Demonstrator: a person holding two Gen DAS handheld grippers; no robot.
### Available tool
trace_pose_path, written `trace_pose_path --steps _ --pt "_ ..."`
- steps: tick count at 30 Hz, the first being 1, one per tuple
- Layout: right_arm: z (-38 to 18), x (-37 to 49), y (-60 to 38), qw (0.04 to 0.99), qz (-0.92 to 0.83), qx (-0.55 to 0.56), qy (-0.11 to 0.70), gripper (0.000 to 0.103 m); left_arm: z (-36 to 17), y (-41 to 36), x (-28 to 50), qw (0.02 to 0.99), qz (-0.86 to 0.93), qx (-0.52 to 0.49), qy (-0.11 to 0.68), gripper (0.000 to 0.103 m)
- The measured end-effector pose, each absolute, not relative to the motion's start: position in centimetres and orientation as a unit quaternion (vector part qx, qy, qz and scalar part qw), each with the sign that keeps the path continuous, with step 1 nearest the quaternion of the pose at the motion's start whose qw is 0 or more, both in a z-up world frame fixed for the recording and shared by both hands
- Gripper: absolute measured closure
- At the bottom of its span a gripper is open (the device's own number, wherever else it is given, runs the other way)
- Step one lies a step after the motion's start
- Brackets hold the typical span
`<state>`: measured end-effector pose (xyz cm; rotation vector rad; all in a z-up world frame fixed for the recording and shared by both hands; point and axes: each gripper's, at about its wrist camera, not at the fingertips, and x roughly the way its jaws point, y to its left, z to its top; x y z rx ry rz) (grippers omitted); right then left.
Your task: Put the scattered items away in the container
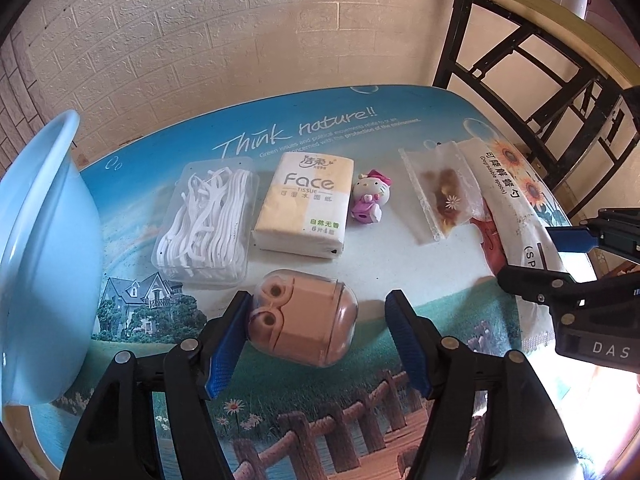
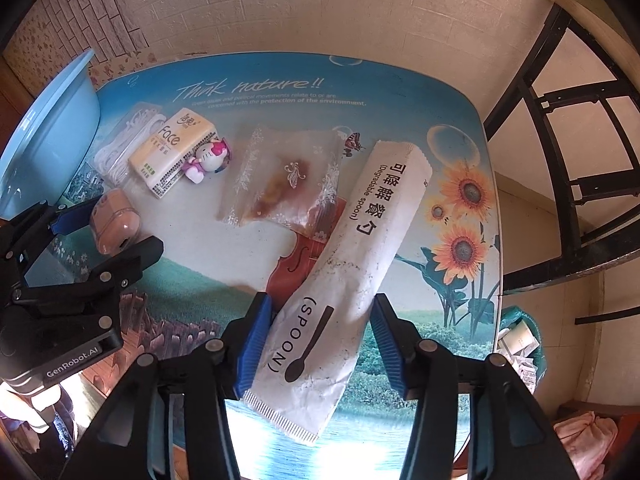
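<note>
A pink earbud case [image 1: 304, 316] lies on the picture-print table [image 1: 400, 120] between the fingers of my left gripper [image 1: 316, 344]; the left pad touches it, the right pad stands clear, so the gripper is open. The right wrist view shows that gripper [image 2: 100, 232] around the case [image 2: 114, 220]. My right gripper [image 2: 320, 344] straddles a white spoon packet [image 2: 344, 280] lying flat, pads at its edges, open. The light blue basin [image 1: 44, 260] stands at the left. A floss-pick box [image 1: 208, 216], tissue pack [image 1: 304, 204], cat figure [image 1: 368, 196] and clear bag [image 1: 444, 192] lie in a row.
A brick-pattern wall runs close behind the table. A black folding frame [image 2: 560, 140] stands to the right of the table. Below the table's right edge sits a green bin [image 2: 520, 344] with rubbish, and a pink cloth [image 2: 584, 436] lies on the floor.
</note>
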<state>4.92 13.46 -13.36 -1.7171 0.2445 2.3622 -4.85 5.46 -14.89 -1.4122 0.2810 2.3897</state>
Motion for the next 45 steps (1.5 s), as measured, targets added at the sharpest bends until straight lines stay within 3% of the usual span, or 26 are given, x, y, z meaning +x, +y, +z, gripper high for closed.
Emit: trace_pose_path --steps 5,7,18,21,45 --pt "-13.2 4.6 13.1 0.098 0.803 -0.583 0.080 0.052 -14.7 5.7 -4.5 0.179 0.846 -0.492 0.098 0.050" --pt "-13.0 4.5 13.0 0.095 0.803 -0.582 0.079 0.058 -14.6 5.8 -4.3 0.182 0.845 -0.494 0.097 0.055" --pt "-12.4 4.0 12.6 0.087 0.807 -0.577 0.093 0.073 -14.3 5.8 -3.7 0.187 0.843 -0.496 0.093 0.055" --pt "-11.9 3.8 12.5 0.084 0.809 -0.574 0.094 0.088 -13.9 5.7 -3.7 0.187 0.845 -0.494 0.089 0.055" --pt "-10.4 2.1 10.8 0.091 0.811 -0.568 0.110 0.091 -13.8 3.8 -3.7 0.193 0.844 -0.497 0.057 0.055"
